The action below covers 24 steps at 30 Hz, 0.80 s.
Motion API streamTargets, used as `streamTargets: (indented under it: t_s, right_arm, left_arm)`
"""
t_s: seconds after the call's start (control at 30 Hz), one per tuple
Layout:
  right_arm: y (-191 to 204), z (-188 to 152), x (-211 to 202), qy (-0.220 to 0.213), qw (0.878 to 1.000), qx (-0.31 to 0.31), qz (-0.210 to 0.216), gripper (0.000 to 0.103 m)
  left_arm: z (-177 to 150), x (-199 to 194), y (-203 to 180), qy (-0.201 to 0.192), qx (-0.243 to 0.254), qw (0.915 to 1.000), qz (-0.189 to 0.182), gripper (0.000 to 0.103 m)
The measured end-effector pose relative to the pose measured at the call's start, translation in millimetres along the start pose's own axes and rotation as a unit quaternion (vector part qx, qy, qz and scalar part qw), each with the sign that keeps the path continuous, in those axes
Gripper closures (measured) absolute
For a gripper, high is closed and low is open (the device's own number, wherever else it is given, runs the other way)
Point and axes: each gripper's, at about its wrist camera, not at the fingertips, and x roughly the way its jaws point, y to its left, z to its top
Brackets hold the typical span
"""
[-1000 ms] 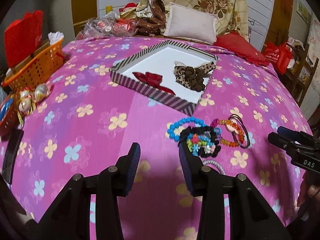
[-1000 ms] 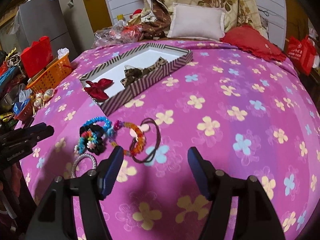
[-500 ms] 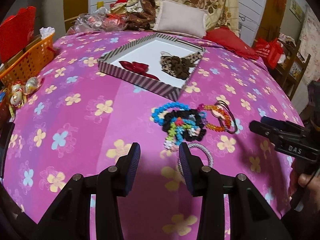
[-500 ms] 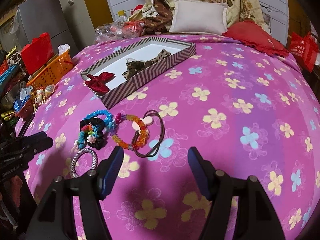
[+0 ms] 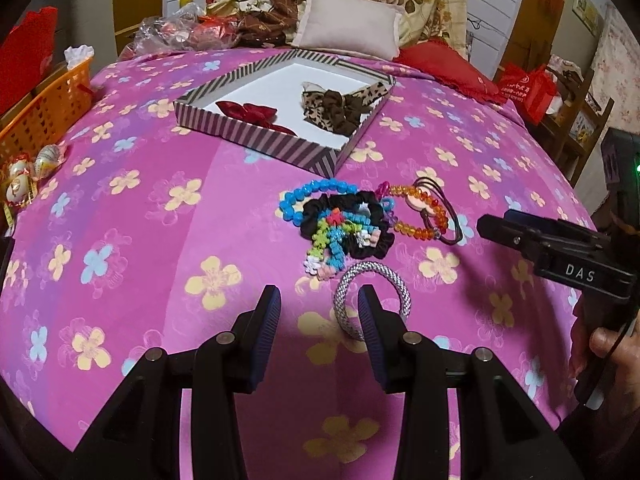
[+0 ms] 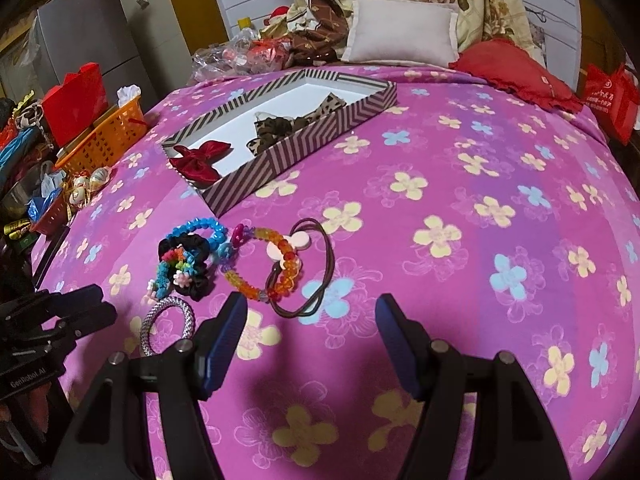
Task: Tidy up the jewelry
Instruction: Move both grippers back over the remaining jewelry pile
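A pile of jewelry lies on the pink flowered bedspread: a blue bead bracelet (image 5: 316,192), a black scrunchie (image 5: 372,246) with a multicoloured bead bracelet (image 5: 332,240) on it, an orange bead bracelet (image 5: 432,210), a brown hair tie (image 6: 320,276) and a silver woven bangle (image 5: 404,292). A striped tray (image 5: 256,136) behind holds a red bow (image 5: 252,112) and a leopard bow (image 5: 336,112). My left gripper (image 5: 318,296) is open, its right finger over the bangle. My right gripper (image 6: 310,312) is open, just short of the hair tie.
An orange basket (image 5: 44,108) and foil-wrapped ornaments (image 5: 28,168) sit at the left edge. Pillows (image 5: 348,28) and a bag pile line the far side. A red bag (image 5: 528,88) and wooden chair stand to the right.
Both grippers have drawn back from the pile, so the silver bangle now shows in front of the left fingers. Both stay open.
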Motion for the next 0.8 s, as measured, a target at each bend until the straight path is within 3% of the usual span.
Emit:
streamTargets:
  t_s: [0.23, 0.4, 0.8]
  right_arm:
    - [5.4, 4.5, 8.0, 0.000, 1.000, -0.010, 0.004, 0.035]
    - [7.3, 6.7, 11.5, 0.000, 1.000, -0.012, 0.009, 0.043]
    - [6.7, 7.8, 18.1, 0.007, 1.000, -0.007, 0.015, 0.043]
  left_arm:
    - [-1.6, 1.7, -4.8, 0.004, 0.004, 1.0000, -0.006, 0.076]
    - [-2.4, 5.4, -5.3, 0.011, 0.006, 0.9999, -0.001, 0.076]
    - [-5.0, 11.4, -5.9, 0.021, 0.004, 0.9998, -0.005, 0.076]
